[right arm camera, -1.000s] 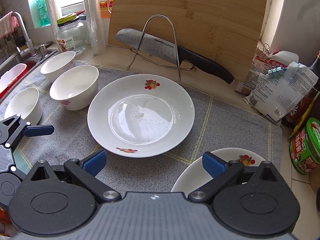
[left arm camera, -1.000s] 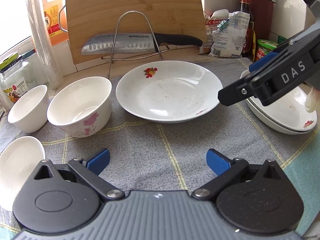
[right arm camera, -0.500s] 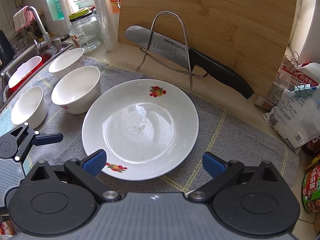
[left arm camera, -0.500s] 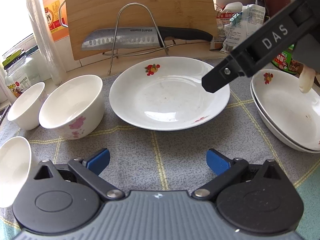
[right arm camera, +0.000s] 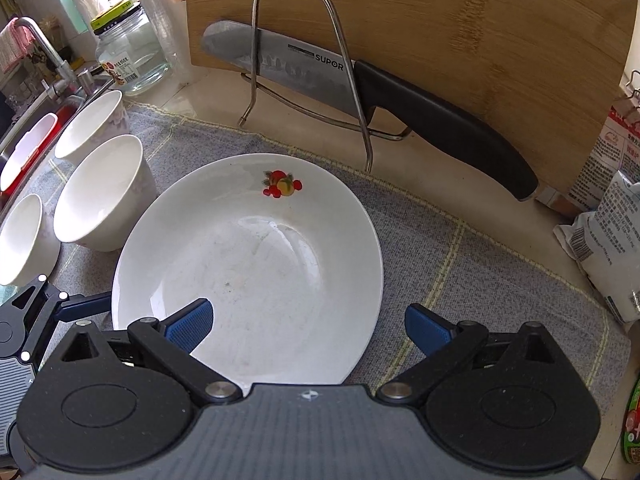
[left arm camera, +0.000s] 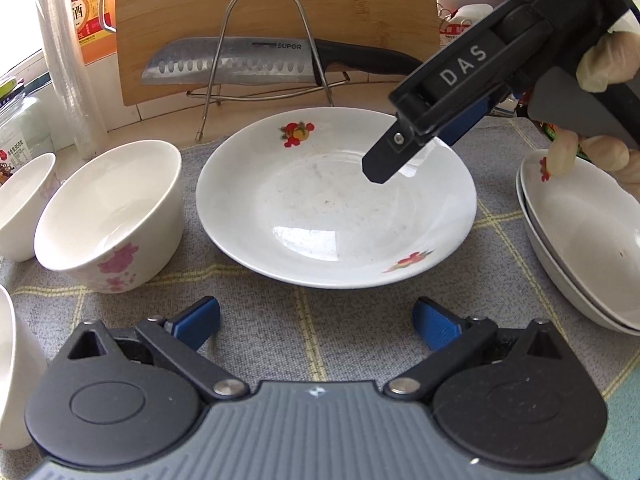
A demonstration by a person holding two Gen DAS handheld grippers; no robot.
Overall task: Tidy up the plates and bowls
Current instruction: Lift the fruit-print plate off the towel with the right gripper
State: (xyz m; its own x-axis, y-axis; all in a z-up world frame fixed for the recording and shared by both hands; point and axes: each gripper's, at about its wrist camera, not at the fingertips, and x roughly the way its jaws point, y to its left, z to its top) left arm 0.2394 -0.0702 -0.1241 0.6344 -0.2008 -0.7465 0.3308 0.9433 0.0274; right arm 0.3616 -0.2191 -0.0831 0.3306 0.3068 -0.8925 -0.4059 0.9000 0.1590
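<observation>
A white plate with fruit prints (left arm camera: pixel 332 208) lies on the grey cloth (left arm camera: pixel 320 332) in the middle; it also shows in the right wrist view (right arm camera: pixel 256 264). My left gripper (left arm camera: pixel 316 322) is open and empty just short of the plate's near rim. My right gripper (right arm camera: pixel 308 326) is open, hovering over the plate's right side, with its right rim between the jaws; it shows in the left wrist view (left arm camera: pixel 436 124). A stack of two white plates (left arm camera: pixel 580 240) sits at the right. Three white bowls (left arm camera: pixel 108 212) (left arm camera: pixel 20 204) (left arm camera: pixel 16 364) stand at the left.
A bamboo cutting board (left arm camera: pixel 272 20) leans at the back behind a wire rack (left arm camera: pixel 264 44) holding a knife (left arm camera: pixel 248 66). A glass jar (right arm camera: pixel 132 52) and sink (right arm camera: pixel 32 136) are at far left. Food bags (right arm camera: pixel 612 248) stand at the right.
My right gripper has moved forward and left over the middle plate, away from the plate stack. My left gripper has come closer to the plate.
</observation>
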